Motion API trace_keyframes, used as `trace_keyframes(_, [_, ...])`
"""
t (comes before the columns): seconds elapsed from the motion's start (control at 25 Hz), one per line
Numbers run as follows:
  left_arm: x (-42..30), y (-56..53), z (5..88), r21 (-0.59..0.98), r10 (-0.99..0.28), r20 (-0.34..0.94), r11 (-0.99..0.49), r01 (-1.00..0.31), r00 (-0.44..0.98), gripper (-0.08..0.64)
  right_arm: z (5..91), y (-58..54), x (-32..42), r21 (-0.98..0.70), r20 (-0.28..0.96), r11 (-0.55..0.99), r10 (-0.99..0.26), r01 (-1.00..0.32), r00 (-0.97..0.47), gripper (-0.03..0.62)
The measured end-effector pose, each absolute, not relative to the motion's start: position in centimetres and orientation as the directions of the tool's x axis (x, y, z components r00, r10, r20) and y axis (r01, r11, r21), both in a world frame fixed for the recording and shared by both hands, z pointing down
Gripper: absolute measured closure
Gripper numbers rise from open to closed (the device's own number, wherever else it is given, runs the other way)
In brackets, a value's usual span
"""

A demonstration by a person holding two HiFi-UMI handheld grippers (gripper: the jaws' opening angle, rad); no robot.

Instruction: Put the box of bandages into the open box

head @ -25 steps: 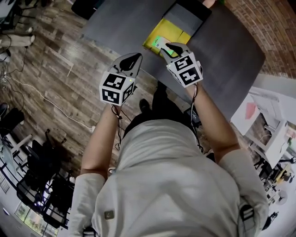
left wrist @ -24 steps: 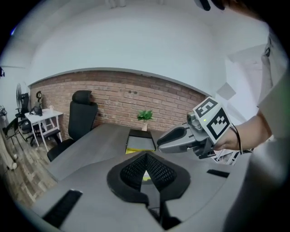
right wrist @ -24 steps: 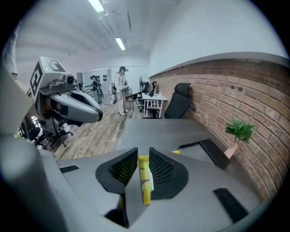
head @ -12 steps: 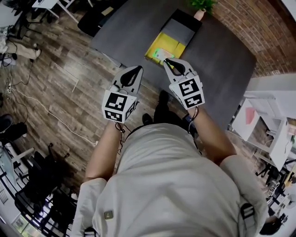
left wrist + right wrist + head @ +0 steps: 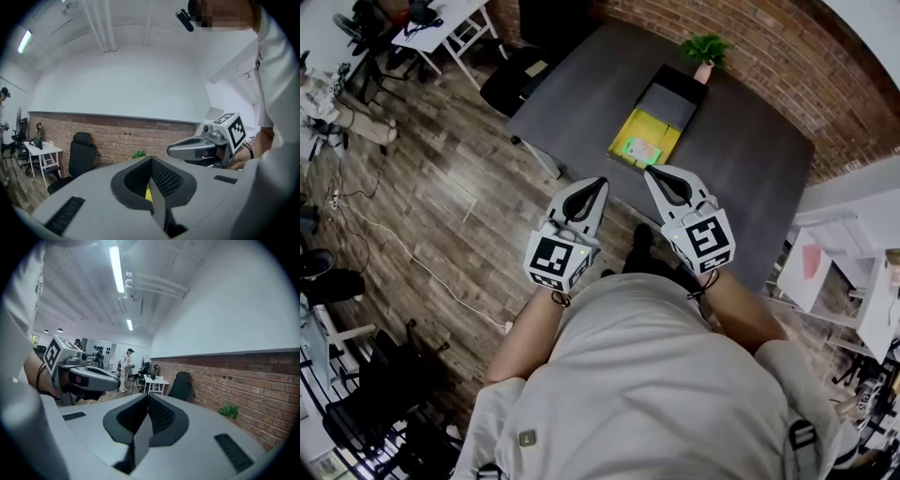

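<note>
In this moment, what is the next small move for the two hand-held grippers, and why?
Probably just lower both to rest; nothing seems left to place. The small green-and-white box of bandages appears to lie inside the yellow open cardboard box on the dark grey table. The left hand-held gripper and the right hand-held gripper are both shut, empty, and touch nothing.

The dark grey surface (image 5: 750,159) stands on a wood-plank floor (image 5: 441,187). An open box (image 5: 661,127), yellow inside, lies on it close to the near edge. A small potted plant (image 5: 705,49) stands at the far edge.
</note>
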State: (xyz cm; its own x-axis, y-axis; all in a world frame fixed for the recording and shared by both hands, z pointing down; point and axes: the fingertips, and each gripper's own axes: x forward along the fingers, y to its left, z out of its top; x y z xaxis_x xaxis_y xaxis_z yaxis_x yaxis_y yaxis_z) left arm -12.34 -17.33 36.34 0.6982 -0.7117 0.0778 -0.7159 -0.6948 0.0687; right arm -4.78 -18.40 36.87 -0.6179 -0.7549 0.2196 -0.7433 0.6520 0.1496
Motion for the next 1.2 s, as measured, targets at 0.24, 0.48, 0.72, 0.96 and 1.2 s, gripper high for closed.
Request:
trace_keyframes(0.24, [-12.4,-15.4,34.6,0.065,-0.697,0.037,-0.714,-0.697,0.717,0.545,35.0,-15.5,-4.6,0.163,0.163,0.641,-0.767,-0.750,-0.620,0.571])
trace_keyframes(0.48, [-11.4,-14.5,33.7,0.073,-0.696,0.017,-0.715,-0.695,0.718,0.545,34.4,-14.3,-3.7,0.156,0.154,0.652,-0.758,-0.742,-0.634,0.572])
trace_keyframes(0.72, [-8.8,-14.0,33.0,0.069,-0.707,0.015,-0.705,-0.706,0.707,0.545,33.3,-14.2,-2.0,0.127,0.110,0.673,-0.739,-0.728,-0.664,0.571])
trace_keyframes(0.96, [-4.4,-13.4,31.3,0.068,-0.736,0.004,-0.675,-0.735,0.677,0.545,31.7,-13.3,1.8,0.118,0.083,0.711,-0.703,-0.694,-0.706,0.571])
trace_keyframes(1.2, [1.8,-11.1,31.9,0.093,-0.758,0.020,-0.647,-0.756,0.651,0.545,32.4,-10.9,7.2,0.077,0.101,0.754,-0.656,-0.652,-0.748,0.571])
